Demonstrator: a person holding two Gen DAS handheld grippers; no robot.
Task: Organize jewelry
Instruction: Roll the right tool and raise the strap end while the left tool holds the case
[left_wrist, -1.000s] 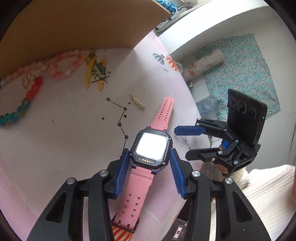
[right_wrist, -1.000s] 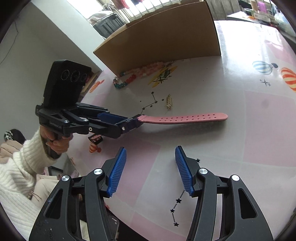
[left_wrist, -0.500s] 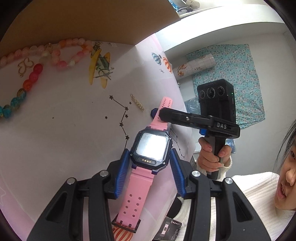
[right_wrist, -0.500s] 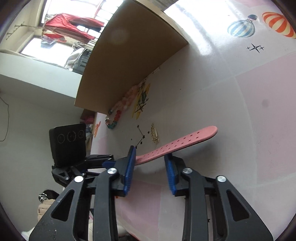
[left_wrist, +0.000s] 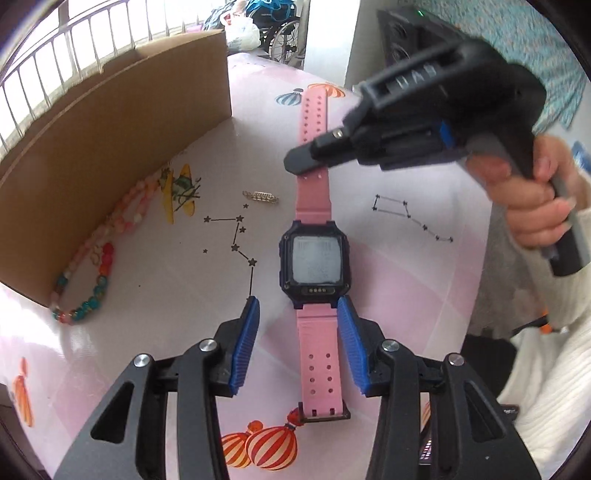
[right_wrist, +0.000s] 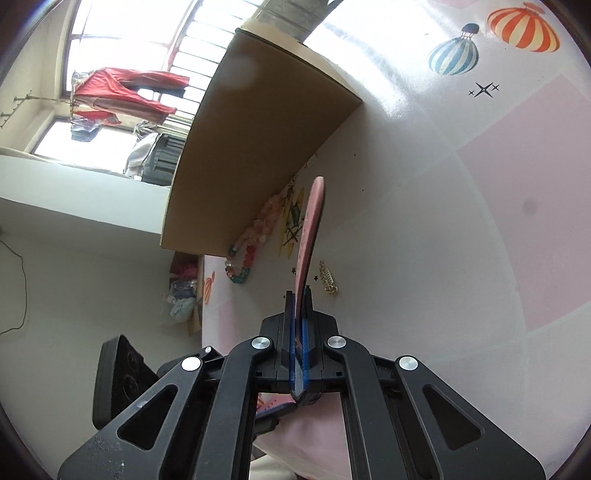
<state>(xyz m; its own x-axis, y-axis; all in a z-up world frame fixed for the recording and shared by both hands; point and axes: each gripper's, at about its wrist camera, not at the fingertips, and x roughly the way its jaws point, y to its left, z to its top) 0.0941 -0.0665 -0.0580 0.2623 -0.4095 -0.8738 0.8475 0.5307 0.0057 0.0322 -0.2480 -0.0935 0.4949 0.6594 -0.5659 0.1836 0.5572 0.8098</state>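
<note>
Right claw (right_wrist: 297, 354): jaws closed flat on the far strap of the pink rubber-strapped wristwatch with a dark square case (left_wrist: 314, 264), the blue pads pinching the strap through its thickness. In the right wrist view the strap runs edge-on out of the pads and away along the claw's own line, toward the brown cardboard box wall (left_wrist: 110, 147). In the left wrist view the same claw (left_wrist: 306, 162) crosses the strap from the right, held by a hand (left_wrist: 532, 199) in a white knitted sleeve.

Left claw (left_wrist: 297, 343): jaws part-open, one blue pad on either side of the near strap just below the case, with a visible gap on the left; no pad appears to press on it, so the watch seems carried by the right claw alone.

Position of the watch: over the pink-and-white printed desk (left_wrist: 406, 258), screen up, straight between the two claws. Its long axis lies along the left claw's pointing line, buckle end nearest that claw, free perforated tip pointing away to the far desk edge. The right claw is therefore the one in control; any transfer toward the box probably turns on swinging that long axis leftward.

Surroundings: a multicoloured beaded bracelet (left_wrist: 99, 254) lies against the box wall; a small gold clasp (left_wrist: 260, 196) rests just left of the far strap.
</note>
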